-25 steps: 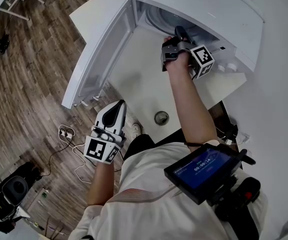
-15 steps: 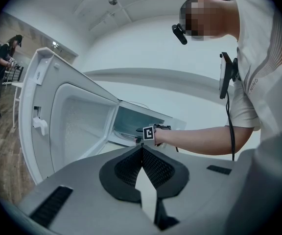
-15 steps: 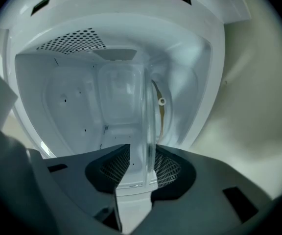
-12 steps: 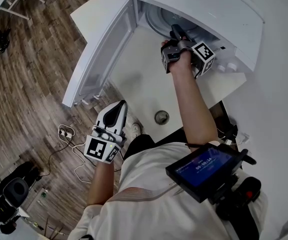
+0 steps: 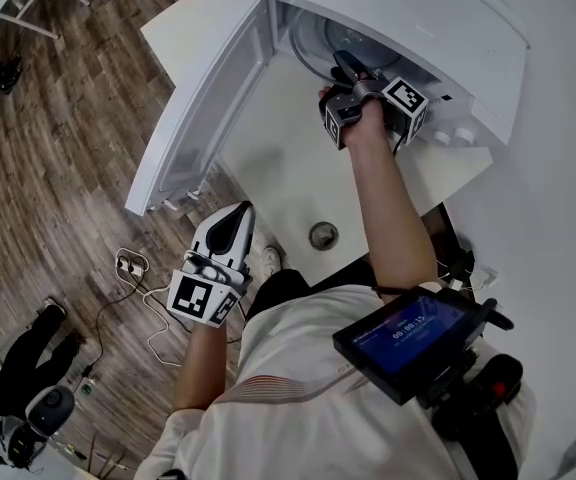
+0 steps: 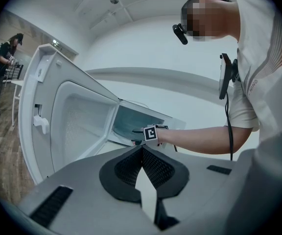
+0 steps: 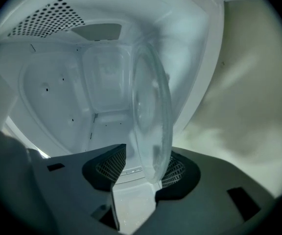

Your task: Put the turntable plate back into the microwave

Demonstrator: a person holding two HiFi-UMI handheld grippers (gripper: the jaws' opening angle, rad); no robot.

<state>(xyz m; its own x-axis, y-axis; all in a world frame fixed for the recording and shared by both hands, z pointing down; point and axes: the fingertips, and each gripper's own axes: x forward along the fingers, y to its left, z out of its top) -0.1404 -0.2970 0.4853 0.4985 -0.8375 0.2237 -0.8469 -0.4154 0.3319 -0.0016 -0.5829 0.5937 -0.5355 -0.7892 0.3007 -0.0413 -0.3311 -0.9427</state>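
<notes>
The white microwave (image 5: 398, 13) stands on a white desk (image 5: 268, 158) with its door (image 5: 203, 108) swung wide open to the left of the cavity. The right gripper (image 5: 346, 66) reaches in through the opening, its marker cube just outside the front edge. The glass turntable plate (image 5: 326, 38) is inside the cavity, its ridged rim showing beyond the gripper.

In the right gripper view the plate (image 7: 153, 111) runs edge-on between the two fingers of the right gripper (image 7: 145, 153). Its near rim lies against the right-hand finger (image 7: 176, 170), while a clear gap separates it from the left-hand finger (image 7: 110, 164). These fingers have just been opening and now stand apart, not clamping the glass. Behind the plate are the white back wall and the perforated panel of the cavity.

The left gripper (image 5: 240, 212) is held well in front of the microwave, below the door and past the near edge of the desk, over the wooden floor (image 5: 68, 168). In its own view the fingers of the left gripper (image 6: 142, 151) meet at their tips with nothing between them, and they point toward the open door (image 6: 77, 126).

A small round metal fitting (image 5: 323, 235) sits in the desk in front of the microwave. White cables (image 5: 133, 273) lie on the floor below the door. A dark screen (image 5: 403, 333) hangs at the person's chest. Another person (image 6: 1, 67) stands far off beyond the door.
</notes>
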